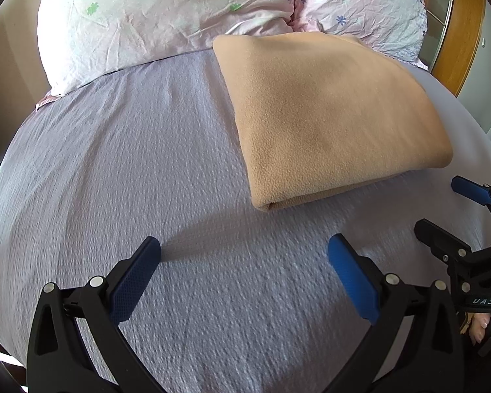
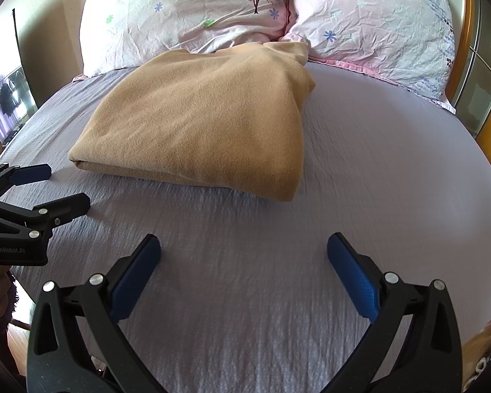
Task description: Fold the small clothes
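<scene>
A tan fleece garment lies folded into a thick rectangle on the lavender bed sheet, its far edge against the pillows. It also shows in the right wrist view, with a bunched corner at the back right. My left gripper is open and empty, hovering over bare sheet in front of the garment's near left corner. My right gripper is open and empty over the sheet in front of the garment. Each gripper shows in the other's view: the right and the left, both open.
Two pink floral pillows lie at the head of the bed. A wooden headboard and frame run along the right side. The sheet spreads wide to the right of the garment. The bed's left edge drops off near a wall.
</scene>
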A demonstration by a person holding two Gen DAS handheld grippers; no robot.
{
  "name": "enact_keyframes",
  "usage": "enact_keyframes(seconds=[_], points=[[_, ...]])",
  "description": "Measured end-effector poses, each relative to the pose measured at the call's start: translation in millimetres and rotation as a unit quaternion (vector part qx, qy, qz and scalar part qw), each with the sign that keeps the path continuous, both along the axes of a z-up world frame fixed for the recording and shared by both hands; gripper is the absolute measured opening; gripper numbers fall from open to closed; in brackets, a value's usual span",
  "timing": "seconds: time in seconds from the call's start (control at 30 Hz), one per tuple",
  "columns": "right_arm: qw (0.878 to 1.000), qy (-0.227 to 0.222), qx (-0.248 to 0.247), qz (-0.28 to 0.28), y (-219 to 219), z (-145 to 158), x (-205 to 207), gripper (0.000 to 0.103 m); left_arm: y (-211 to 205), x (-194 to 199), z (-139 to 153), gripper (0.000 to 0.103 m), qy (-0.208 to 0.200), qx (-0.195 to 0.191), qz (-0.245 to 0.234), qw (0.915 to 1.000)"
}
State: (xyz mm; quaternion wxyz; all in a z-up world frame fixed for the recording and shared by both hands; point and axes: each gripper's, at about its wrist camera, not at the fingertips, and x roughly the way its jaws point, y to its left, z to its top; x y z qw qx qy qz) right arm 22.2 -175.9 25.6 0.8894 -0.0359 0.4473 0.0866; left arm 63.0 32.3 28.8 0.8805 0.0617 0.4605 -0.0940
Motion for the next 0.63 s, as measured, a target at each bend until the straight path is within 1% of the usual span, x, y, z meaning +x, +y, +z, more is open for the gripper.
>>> enact_keyframes(seconds=[0.63], points=[[1.0, -0.001, 0.0, 0.001, 0.5, 0.6, 0.7, 0.101, 0.5, -0.5, -0.6, 0.102, -0.001, 0.001, 0.004, 1.0]])
